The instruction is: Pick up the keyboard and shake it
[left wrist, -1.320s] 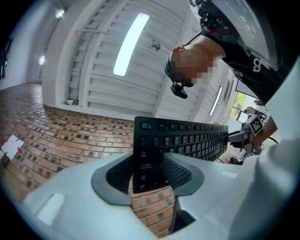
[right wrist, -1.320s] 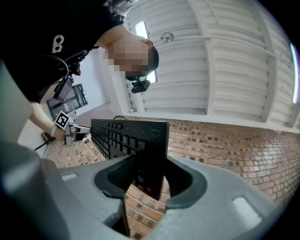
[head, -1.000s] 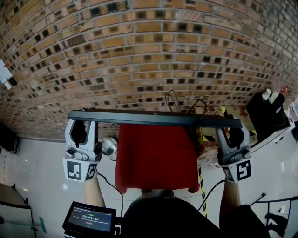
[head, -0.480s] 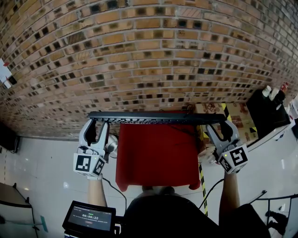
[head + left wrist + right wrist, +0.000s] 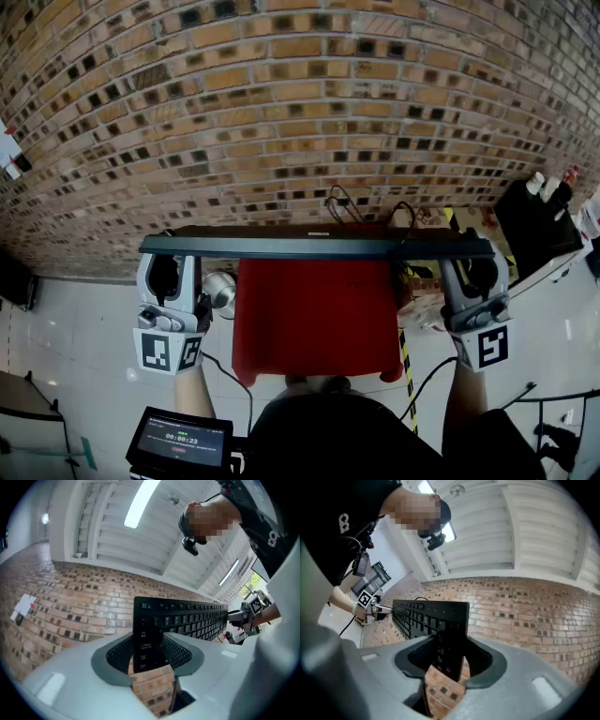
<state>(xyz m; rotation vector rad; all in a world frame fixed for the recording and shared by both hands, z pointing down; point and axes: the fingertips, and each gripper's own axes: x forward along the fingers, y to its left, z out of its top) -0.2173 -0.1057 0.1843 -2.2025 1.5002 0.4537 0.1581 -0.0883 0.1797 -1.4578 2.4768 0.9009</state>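
I hold a long black keyboard (image 5: 314,246) level in the air, edge-on in the head view, above a red cloth (image 5: 314,319). My left gripper (image 5: 169,264) is shut on its left end and my right gripper (image 5: 475,270) on its right end. In the left gripper view the dark pads (image 5: 119,653) clamp the keyboard's (image 5: 187,618) short end, keys facing me, with the other gripper at the far end. The right gripper view shows the same grip (image 5: 450,656) on the keyboard (image 5: 426,616) from the opposite end. A thin cable (image 5: 347,202) loops up behind the keyboard.
A brick surface (image 5: 281,112) fills the background. A black case (image 5: 539,225) and a box with yellow-black tape (image 5: 464,223) stand at the right. A round metal object (image 5: 221,292) sits left of the red cloth. A small screen (image 5: 178,439) is at the bottom left.
Half a second ago the keyboard had swung away from me and looked smaller, its grippers tilted inward. It has come back up toward me and lies level again, both grips unchanged.
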